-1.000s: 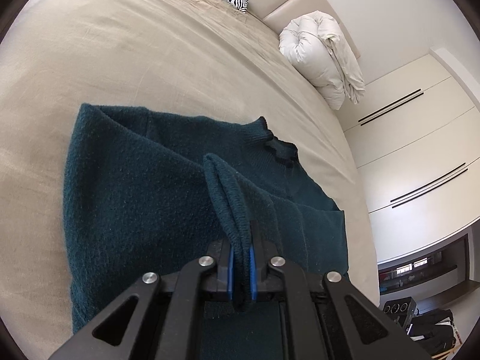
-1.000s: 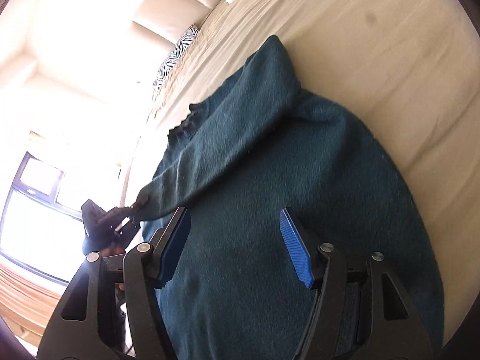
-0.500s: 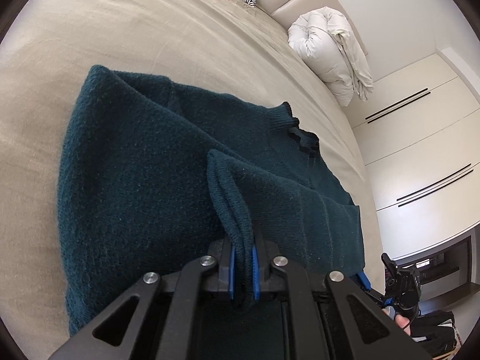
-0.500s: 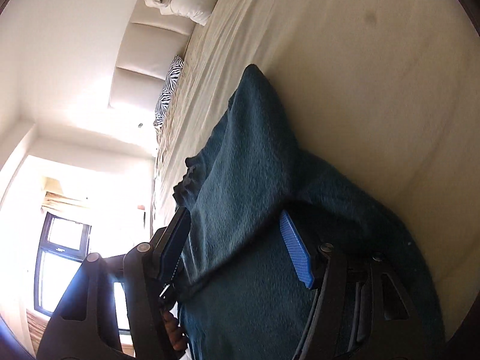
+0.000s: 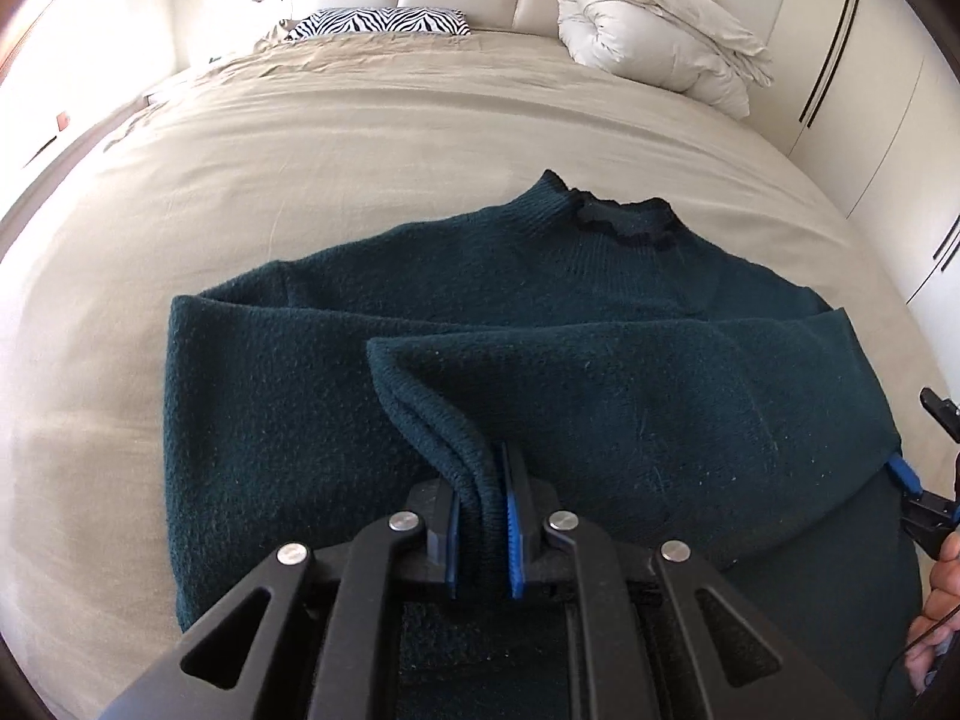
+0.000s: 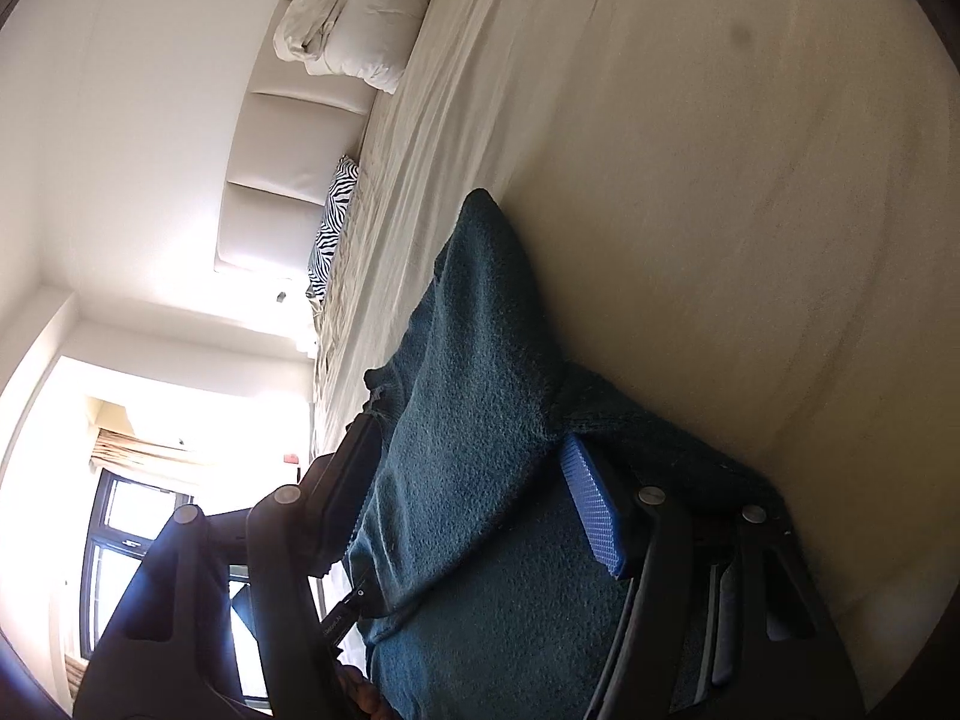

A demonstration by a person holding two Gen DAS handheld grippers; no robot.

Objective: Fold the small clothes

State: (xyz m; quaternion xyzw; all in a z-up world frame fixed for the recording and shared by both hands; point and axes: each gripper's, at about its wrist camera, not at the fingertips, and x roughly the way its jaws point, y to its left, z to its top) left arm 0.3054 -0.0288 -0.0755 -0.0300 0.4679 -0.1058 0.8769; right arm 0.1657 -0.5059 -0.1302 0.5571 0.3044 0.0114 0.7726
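Observation:
A dark teal knit sweater [image 5: 540,324] lies on the beige bed [image 5: 300,168], collar toward the headboard. My left gripper [image 5: 483,531] is shut on a sleeve cuff [image 5: 420,396] and holds it over the sweater's body, the sleeve folded across. My right gripper [image 6: 474,498] is open, its jaws wide around the sweater [image 6: 480,420] at its right edge, with cloth lying between the blue pads [image 6: 591,510]. In the left wrist view the right gripper's blue pad [image 5: 906,476] shows at the sweater's right edge.
A rolled white duvet [image 5: 654,36] and a zebra-print pillow [image 5: 378,21] lie by the padded headboard. White wardrobes [image 5: 870,90] stand to the right of the bed. A window [image 6: 132,516] is on the other side.
My left gripper has carried the cuff across over the sweater's body and turned to face the headboard. My right gripper has dropped low onto the sweater's right edge, still open.

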